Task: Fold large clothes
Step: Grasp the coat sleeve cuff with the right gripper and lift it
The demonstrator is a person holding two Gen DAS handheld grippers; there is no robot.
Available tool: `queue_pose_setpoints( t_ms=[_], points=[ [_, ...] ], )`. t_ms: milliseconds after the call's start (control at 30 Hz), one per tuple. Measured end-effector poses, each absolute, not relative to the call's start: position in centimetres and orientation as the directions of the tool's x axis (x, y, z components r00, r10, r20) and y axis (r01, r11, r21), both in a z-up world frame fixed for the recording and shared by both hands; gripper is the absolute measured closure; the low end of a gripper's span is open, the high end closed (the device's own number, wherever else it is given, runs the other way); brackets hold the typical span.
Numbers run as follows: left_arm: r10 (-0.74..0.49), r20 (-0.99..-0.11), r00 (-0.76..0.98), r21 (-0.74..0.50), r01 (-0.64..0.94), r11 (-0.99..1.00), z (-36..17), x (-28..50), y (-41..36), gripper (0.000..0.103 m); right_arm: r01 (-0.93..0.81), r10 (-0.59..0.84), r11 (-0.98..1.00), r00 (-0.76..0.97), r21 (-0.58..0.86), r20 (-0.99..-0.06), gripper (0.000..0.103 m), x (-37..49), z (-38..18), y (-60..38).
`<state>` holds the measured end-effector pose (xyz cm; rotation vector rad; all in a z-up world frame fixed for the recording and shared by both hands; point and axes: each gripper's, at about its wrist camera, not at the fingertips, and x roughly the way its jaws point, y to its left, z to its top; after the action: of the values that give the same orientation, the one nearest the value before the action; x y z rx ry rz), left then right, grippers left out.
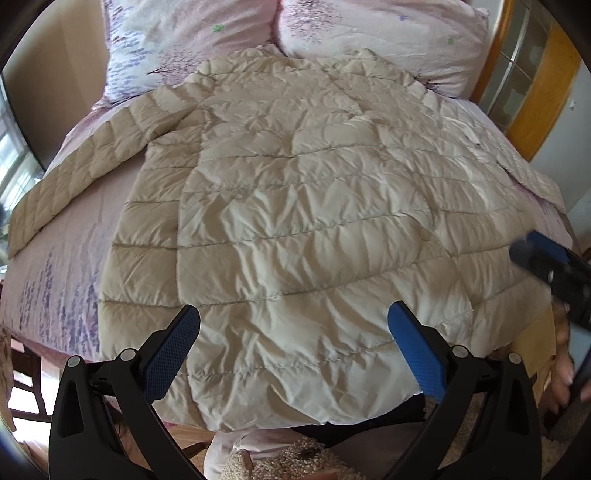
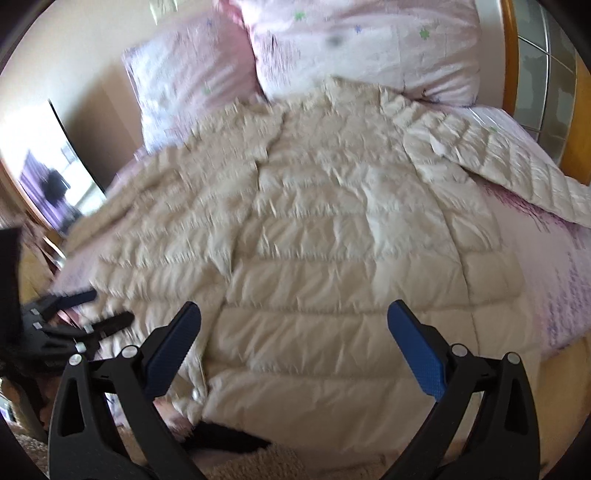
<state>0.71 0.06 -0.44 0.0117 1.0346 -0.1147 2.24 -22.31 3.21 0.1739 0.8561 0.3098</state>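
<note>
Just ahead of the left gripper [image 1: 293, 317], jaws spread wide and empty, lies the coat [image 1: 295, 206] hem; the coat is flat on the bed [image 1: 62, 273]. The right gripper [image 2: 294, 317] is likewise agape. Judgement: pinch the hem corners deep, since puffy fabric slips.

Ahead of the tongs a bed [image 1: 70, 266] with a pale pink sheet printed in purple flowers fills most of the view, and two matching pink floral pillows [image 1: 380, 33] lean at its far end. To the left of the tongs a plain beige wall [image 1: 55, 74] runs down to a bright window [image 1: 14, 162] that throws daylight in, while to the right stands an orange wooden frame [image 1: 546, 92] with glass panes. Below and left, a dark wooden chair [image 1: 26, 373] stands on a wood floor [image 1: 29, 439].
</note>
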Motion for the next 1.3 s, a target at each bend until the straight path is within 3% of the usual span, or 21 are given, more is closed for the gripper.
queue_pose_setpoints(
  t_ms=[233, 333, 467, 533, 600, 700, 833, 933, 1133, 1300],
  points=[
    [-0.2, -0.807, 0.555, -0.139, 0.152, 0.979, 0.5, 1.1, 0.6, 0.001, -0.016, 0.345, 0.884, 0.696, 0.467, -0.63, 0.002, 4.9, 3.7, -29.1],
    [-0.215, -0.798, 0.564, -0.165, 0.139, 0.977, 0.4, 2.0, 1.4, 0.001, 0.144, 0.273, 0.822, 0.749, 0.55, -0.604, 0.003, 6.1, 3.8, -34.7],
    [-0.248, -0.763, 0.597, -0.23, 0.108, 0.967, 0.8, 3.8, 3.2, 0.001, 0.348, 0.129, 0.668, 0.817, 0.658, -0.562, 0.013, 7.3, 3.3, -43.5],
    [-0.24, -0.739, 0.629, -0.219, 0.113, 0.969, 1.7, 4.9, 3.9, 0.001, 0.451, 0.02, 0.622, 0.808, 0.64, -0.589, 0.014, 7.8, 2.6, -47.6],
    [-0.189, -0.697, 0.692, -0.129, 0.138, 0.982, 2.9, 5.8, 3.8, 0.001, 0.527, -0.038, 0.559, 0.788, 0.641, -0.614, 0.022, 8.1, 1.7, -51.0],
    [-0.168, -0.653, 0.739, -0.038, 0.189, 0.981, 4.0, 7.5, 3.6, 0.001, 0.593, -0.019, 0.394, 0.769, 0.703, -0.639, 0.038, 8.1, -0.9, -55.6],
    [-0.241, -0.705, 0.667, -0.108, 0.236, 0.966, 4.0, 11.2, 3.8, 0.001, 0.618, 0.004, 0.312, 0.759, 0.722, -0.651, 0.06, 8.9, -2.6, -58.4],
    [-0.299, -0.716, 0.631, -0.184, 0.243, 0.953, 3.8, 13.4, 4.1, 0.001, 0.629, -0.01, 0.272, 0.759, 0.728, -0.651, 0.066, 8.7, -3.1, -59.4],
    [-0.337, -0.688, 0.643, -0.278, 0.196, 0.941, 3.3, 15.7, 5.0, 0.001, 0.696, -0.134, 0.302, 0.707, 0.651, -0.694, 0.07, 8.8, -1.6, -59.7],
    [-0.343, -0.684, 0.643, -0.281, 0.201, 0.938, 3.1, 16.5, 5.2, 0.001, 0.748, -0.231, 0.354, 0.651, 0.561, -0.723, 0.076, 9.8, -0.5, -59.3]
  ],
)
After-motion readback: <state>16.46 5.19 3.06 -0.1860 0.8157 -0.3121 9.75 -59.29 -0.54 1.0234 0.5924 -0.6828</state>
